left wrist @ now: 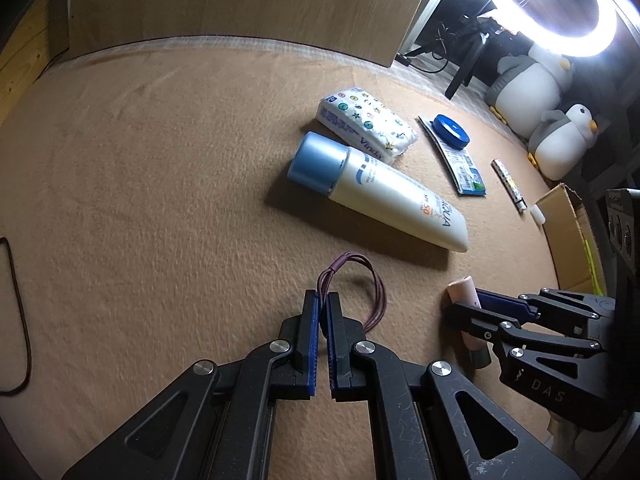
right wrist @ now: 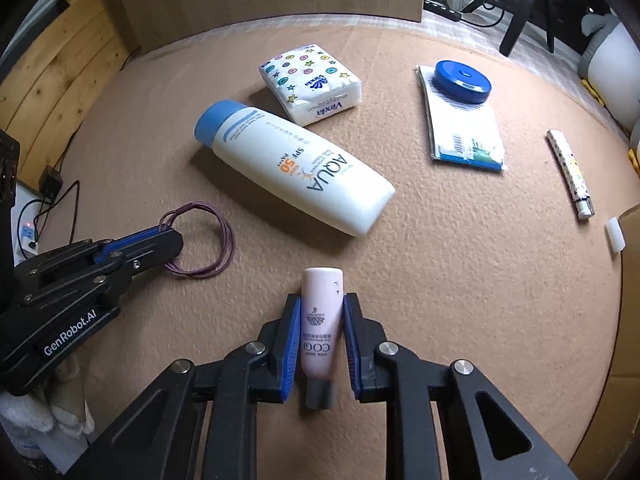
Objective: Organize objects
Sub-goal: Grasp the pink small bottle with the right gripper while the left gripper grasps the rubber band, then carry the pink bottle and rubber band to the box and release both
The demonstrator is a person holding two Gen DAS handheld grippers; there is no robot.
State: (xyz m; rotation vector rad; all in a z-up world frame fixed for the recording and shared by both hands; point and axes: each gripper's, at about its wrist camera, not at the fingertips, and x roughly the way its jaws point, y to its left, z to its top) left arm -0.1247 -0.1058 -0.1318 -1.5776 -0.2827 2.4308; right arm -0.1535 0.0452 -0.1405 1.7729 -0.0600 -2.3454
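My left gripper (left wrist: 323, 300) is shut on a purple hair tie (left wrist: 360, 280), whose loop rests on the tan mat; it also shows in the right wrist view (right wrist: 208, 240). My right gripper (right wrist: 320, 304) is shut on a small pink COGI tube (right wrist: 321, 320), its grey cap toward me, seen in the left wrist view too (left wrist: 464, 292). A white AQUA sunscreen bottle (right wrist: 296, 168) with a blue cap lies in the middle, a Vinda tissue pack (right wrist: 312, 80) behind it.
A blue round lid (right wrist: 462, 80) sits on a flat sachet (right wrist: 464, 132). A patterned stick (right wrist: 570, 172) and a small white cap (right wrist: 614, 234) lie right, by a cardboard box (left wrist: 572, 232). A cardboard panel (left wrist: 240, 0) stands behind; plush penguins (left wrist: 560, 140) far right.
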